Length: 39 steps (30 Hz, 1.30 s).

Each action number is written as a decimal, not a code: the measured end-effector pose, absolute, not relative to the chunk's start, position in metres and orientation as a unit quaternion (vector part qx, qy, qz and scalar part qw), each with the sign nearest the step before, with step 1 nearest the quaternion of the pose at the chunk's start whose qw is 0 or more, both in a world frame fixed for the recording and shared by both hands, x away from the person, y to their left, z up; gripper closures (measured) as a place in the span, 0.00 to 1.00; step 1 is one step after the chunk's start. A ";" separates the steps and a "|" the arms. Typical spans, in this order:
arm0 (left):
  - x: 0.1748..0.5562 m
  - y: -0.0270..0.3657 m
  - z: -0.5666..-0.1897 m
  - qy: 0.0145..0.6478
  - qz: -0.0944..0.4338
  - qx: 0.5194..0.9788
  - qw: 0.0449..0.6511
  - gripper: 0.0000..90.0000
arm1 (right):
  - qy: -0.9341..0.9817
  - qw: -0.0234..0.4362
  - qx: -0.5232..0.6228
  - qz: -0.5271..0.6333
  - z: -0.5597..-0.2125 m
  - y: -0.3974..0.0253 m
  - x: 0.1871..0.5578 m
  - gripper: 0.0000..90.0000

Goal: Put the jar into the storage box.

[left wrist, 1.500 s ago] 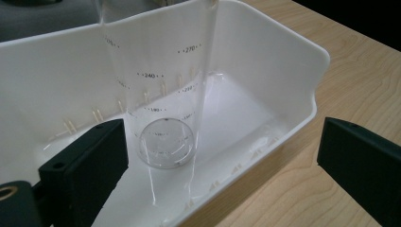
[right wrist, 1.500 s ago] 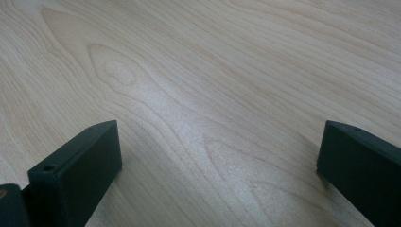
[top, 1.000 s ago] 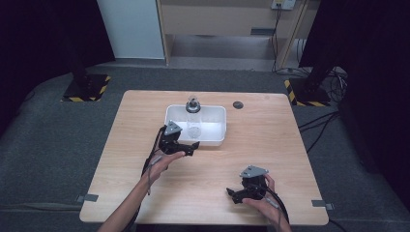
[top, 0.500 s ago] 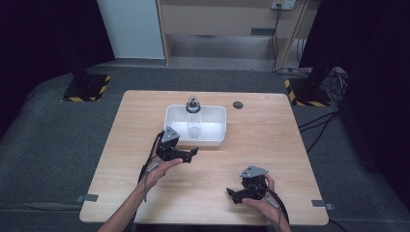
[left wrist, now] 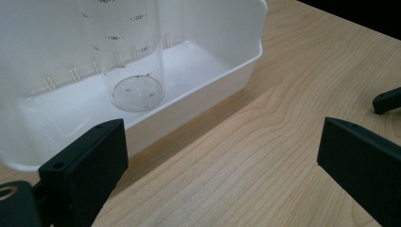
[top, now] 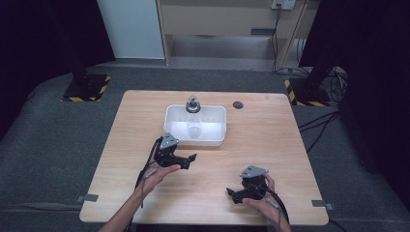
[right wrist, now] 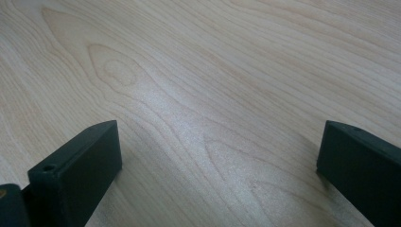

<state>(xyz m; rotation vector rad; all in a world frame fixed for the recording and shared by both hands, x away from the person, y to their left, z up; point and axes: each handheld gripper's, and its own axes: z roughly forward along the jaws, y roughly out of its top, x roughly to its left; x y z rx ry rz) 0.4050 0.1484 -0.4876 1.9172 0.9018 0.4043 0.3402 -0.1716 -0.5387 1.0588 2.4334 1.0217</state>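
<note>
Seemingly, the left gripper (top: 189, 161) is held wide apart beside the white tray (top: 174, 137), aimed toward the measuring cup (left wrist: 135, 66); the right gripper (top: 231, 194) is rested empty, likewise parted.

The clear measuring cup (left wrist: 135, 61) runs off the left gripper view's top edge, its printed markings too small to read.

A small dark round disc (top: 237, 104) lies on the wooden table (top: 270, 145), to the right, near the far edge.

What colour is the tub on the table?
White tub, seen best in the left gripper view.
</note>
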 end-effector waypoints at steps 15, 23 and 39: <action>0.390 0.153 -0.496 0.359 0.162 0.794 0.464 0.01 | 0.846 0.148 0.368 0.355 -0.539 -0.172 0.340 0.01; 0.382 0.155 -0.504 0.354 0.153 0.803 0.455 0.01 | 0.846 0.148 0.368 0.355 -0.539 -0.172 0.340 0.01; 0.375 0.164 -0.517 0.359 0.140 0.811 0.441 0.01 | 0.846 0.149 0.368 0.355 -0.539 -0.172 0.340 0.01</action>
